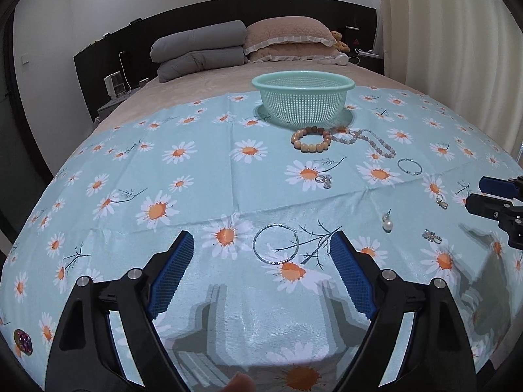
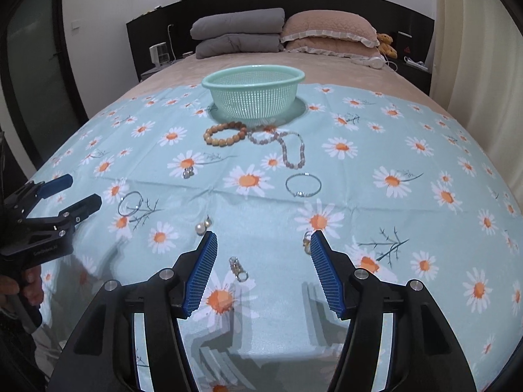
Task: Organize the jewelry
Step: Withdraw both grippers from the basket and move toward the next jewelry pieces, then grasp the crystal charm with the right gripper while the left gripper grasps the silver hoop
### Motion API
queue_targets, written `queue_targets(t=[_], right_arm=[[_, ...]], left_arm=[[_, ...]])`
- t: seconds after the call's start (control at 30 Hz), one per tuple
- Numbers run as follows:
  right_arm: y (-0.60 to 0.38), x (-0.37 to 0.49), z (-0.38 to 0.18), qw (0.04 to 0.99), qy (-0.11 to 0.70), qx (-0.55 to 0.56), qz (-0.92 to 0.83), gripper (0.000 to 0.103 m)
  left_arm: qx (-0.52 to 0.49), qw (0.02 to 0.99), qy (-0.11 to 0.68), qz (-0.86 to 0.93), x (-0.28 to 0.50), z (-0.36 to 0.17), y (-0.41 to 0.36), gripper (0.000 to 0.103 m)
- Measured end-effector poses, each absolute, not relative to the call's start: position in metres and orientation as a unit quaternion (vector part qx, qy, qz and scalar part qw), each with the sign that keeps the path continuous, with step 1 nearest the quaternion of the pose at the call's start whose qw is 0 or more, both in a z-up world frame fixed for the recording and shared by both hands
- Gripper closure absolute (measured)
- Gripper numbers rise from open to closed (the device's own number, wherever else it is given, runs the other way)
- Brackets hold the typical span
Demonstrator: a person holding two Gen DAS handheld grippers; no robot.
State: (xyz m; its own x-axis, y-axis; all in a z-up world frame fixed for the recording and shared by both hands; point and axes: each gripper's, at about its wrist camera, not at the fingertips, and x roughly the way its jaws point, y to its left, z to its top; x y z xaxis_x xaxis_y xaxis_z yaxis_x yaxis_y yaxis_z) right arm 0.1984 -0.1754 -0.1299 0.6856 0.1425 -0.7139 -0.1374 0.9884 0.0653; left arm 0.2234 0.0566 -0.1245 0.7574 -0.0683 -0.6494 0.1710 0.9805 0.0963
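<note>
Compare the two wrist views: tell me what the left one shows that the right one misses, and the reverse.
Only the left wrist view shows the purple sparkly piece at the cloth's near left edge. Only the right wrist view shows a hand holding the left gripper. Both share the mint basket, wooden bead bracelet, large silver hoop, pearl earring and thin silver bangle. Both grippers are open and hold nothing; the right gripper frames a small crystal earring.

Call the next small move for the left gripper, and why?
Probably ease the left gripper forward and down over the silver hoop, then close. The hoop lies flat on the daisy cloth just ahead of the open fingertips, roughly centred between them, with nothing gripped yet. The mint basket behind looks empty, so it seems the likely drop spot.
</note>
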Motion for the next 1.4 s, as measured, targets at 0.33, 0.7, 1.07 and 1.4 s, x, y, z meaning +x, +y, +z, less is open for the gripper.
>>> queue_targets(t=[0.33,0.7,1.07,1.4], right_arm=[[-0.172,0.211,-0.171,0.902,0.423,0.014,0.084,0.047],[-0.156,0.221,-0.182,0.901,0.423,-0.004,0.098,0.046],[-0.151,0.218,-0.186,0.905,0.413,-0.020,0.095,0.049],[-0.142,0.212,-0.186,0.904,0.406,-0.020,0.130,0.090]], left_arm=[[0.061,0.925,0.368,-0.074,0.249,-0.156,0.058,0.019],[0.058,0.910,0.403,-0.070,0.269,-0.179,0.058,0.019],[0.054,0.912,0.403,-0.050,0.270,-0.183,0.060,0.021],[0.060,0.915,0.393,-0.067,0.265,-0.181,0.054,0.046]])
